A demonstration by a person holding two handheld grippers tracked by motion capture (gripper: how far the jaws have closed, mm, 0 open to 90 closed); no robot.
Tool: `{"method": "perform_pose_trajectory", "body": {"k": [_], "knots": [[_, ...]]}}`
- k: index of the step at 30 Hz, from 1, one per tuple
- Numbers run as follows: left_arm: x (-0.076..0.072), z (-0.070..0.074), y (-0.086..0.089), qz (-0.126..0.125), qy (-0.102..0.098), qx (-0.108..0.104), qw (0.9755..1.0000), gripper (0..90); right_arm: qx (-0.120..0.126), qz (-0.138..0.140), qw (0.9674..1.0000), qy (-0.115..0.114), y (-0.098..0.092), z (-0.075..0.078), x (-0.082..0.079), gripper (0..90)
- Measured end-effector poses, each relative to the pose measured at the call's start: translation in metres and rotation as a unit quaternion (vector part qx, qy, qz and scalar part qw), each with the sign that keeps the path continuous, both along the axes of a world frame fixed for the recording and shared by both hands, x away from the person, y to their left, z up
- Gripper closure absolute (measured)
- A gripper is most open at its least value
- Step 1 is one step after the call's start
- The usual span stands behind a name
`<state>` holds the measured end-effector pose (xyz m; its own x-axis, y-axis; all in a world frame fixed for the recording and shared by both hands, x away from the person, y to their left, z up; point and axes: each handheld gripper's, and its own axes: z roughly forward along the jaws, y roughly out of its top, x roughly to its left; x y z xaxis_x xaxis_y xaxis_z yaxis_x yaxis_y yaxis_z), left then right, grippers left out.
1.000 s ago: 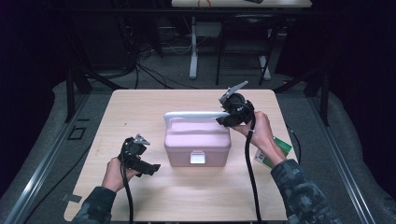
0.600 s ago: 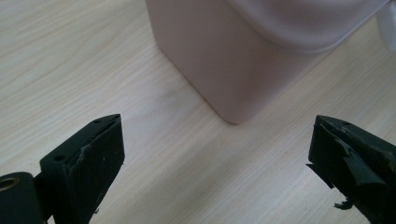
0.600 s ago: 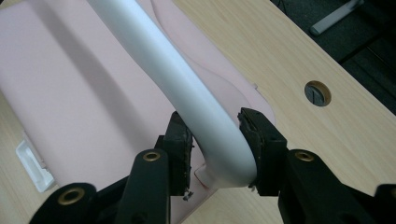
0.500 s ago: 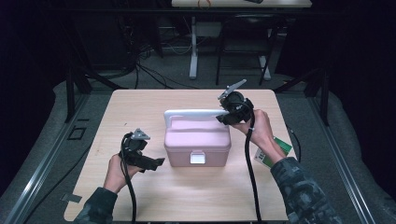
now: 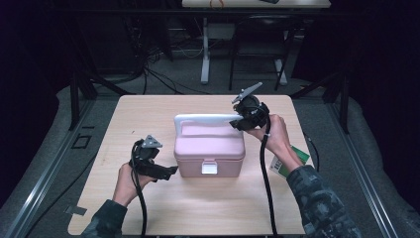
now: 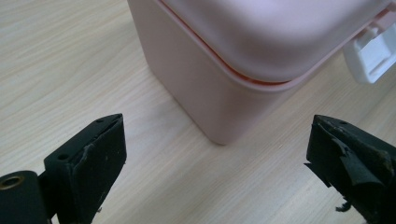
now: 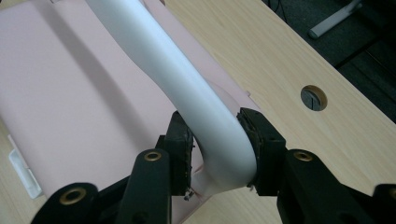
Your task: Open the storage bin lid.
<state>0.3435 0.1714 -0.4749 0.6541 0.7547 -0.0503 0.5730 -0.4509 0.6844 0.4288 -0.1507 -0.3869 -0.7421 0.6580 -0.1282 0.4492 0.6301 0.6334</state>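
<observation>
A pink plastic box (image 5: 209, 148) with a white latch (image 5: 209, 168) on its front stands mid-table, lid down. Its white handle (image 5: 203, 119) stands raised above the lid. My right gripper (image 5: 238, 119) is shut on the handle's right end; in the right gripper view both pads pinch the curved white handle (image 7: 187, 79) above the pink lid (image 7: 70, 93). My left gripper (image 5: 168, 172) hovers open by the box's front left corner. In the left gripper view the jaws of the left gripper (image 6: 217, 126) stand wide apart, with the box corner (image 6: 224, 70) ahead and nothing between them.
A green and white card (image 5: 289, 161) lies by the right forearm near the table's right edge. A round cable hole (image 7: 314, 98) sits in the tabletop behind the box. Bare wood (image 5: 198, 208) lies in front of the box. Black cables trail from both grippers.
My left gripper has lifted slightly and edged toward the box. The right gripper has kept its place on the handle.
</observation>
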Motion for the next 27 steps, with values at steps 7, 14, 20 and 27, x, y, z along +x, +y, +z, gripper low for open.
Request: {"method": "perform_pose_trajectory", "body": {"k": [7, 14, 20, 27], "knots": [[0.002, 0.004, -0.004, 0.003, -0.01, -0.014, 0.9999, 5.2, 0.005, -0.008, 1.0, -0.002, 0.0, 0.007, 0.006, 65.5], [0.005, 0.01, -0.004, 0.004, -0.013, -0.04, 0.9991, 8.2, 0.004, -0.013, 0.9999, -0.002, 0.0, 0.01, 0.012, 65.5], [0.007, 0.015, -0.005, 0.018, -0.014, -0.041, 0.9989, 12.4, 0.008, -0.02, 0.9998, 0.001, 0.0, 0.014, 0.018, 65.3], [0.015, 0.013, -0.009, 0.034, -0.012, -0.041, 0.9985, 15.8, 0.01, -0.025, 0.9996, 0.008, 0.0, 0.017, 0.022, 65.2]]}}
